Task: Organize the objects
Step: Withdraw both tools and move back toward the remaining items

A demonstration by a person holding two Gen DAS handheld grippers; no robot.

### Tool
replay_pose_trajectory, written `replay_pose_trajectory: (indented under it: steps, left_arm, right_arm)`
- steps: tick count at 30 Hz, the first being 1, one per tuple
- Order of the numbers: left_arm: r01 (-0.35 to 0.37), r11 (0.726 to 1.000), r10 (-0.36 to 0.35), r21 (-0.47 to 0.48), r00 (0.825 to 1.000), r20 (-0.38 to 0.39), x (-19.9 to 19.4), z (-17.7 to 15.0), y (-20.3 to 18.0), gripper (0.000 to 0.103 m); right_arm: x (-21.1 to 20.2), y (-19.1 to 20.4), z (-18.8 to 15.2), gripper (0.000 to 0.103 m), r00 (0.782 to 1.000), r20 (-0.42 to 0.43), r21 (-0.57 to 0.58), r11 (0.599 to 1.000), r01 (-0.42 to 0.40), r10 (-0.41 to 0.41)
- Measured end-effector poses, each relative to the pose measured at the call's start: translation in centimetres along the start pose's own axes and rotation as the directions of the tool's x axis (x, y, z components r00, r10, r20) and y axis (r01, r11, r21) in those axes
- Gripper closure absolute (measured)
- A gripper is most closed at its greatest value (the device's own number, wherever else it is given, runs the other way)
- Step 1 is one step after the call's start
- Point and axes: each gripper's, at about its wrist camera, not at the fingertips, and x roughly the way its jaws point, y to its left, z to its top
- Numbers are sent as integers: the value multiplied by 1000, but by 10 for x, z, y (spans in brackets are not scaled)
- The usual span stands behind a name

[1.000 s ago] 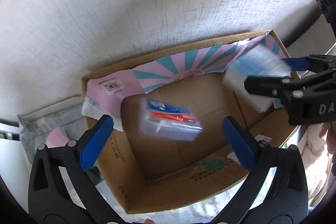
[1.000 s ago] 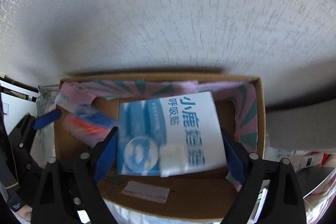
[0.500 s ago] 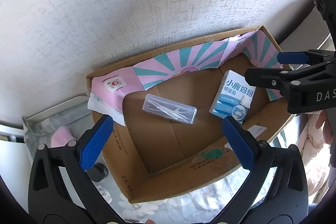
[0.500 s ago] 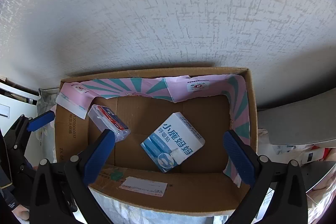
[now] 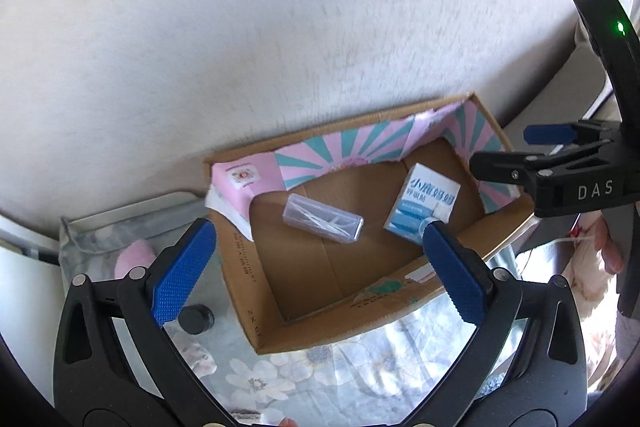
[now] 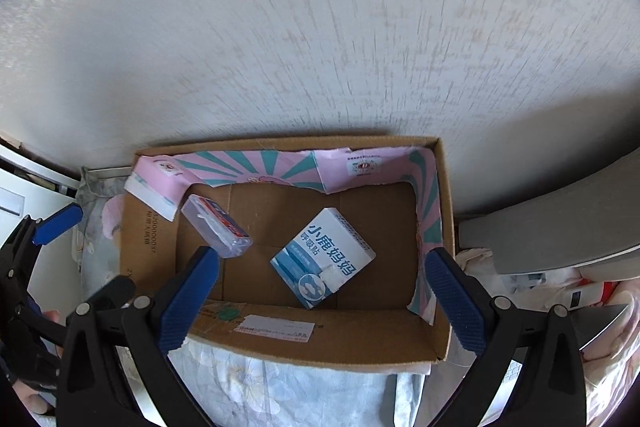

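Observation:
An open cardboard box (image 5: 256,291) (image 6: 328,343) with a pink and teal striped liner stands on a flowered cloth against the wall. Inside lie a clear plastic case (image 5: 323,218) (image 6: 216,227) on the left and a blue and white carton (image 5: 422,203) (image 6: 323,263) on the right. My left gripper (image 5: 320,275) is open and empty above the box's near side. My right gripper (image 6: 324,299) is open and empty above the box; it also shows at the right of the left wrist view (image 5: 532,151).
A textured white wall rises behind the box. A small black cap (image 5: 196,319) and a pink object (image 5: 134,259) lie left of the box on the flowered cloth (image 5: 320,371). A grey panel (image 6: 560,227) and assorted items (image 6: 580,291) sit to the right.
Both grippers opened and let the clear case and the carton fall into the box, then drew back and up; the box looks smaller now.

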Motion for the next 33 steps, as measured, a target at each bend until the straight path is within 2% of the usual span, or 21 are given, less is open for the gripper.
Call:
replay_pose_trajectory:
  steps: [7,14,17,22,26,33]
  left_arm:
    - [14,999,-10,-42,997,79,-42,-12,15,0]
    - [10,1000,-9,-9,986,167,-92,-42,34,0]
    - [-16,1000,15,5,979,201,-112,-57,46,0]
    - [0,999,9,-41,973,229,-135,-84,81,0]
    - [-21,998,36,-66,971,237,-147,-103,104,0]
    - [-34,995,57,-97,968,244,-157,-140,136,0]
  right_arm:
    - [-33,23,-10,0,998,61,-45,999,-20,22]
    - [-74,66,-33,0,983,180,-91,996,-10,26]
    - [-87,91,-46,0,973,227,-115,993,-8,34]
    - [-94,128,-67,0,963,263,-140,990,-18,55]
    - [-92,148,-83,0,955,279,-167,984,-57,102]
    - [-82,183,-111,0,950,292,-168,984,-61,109]
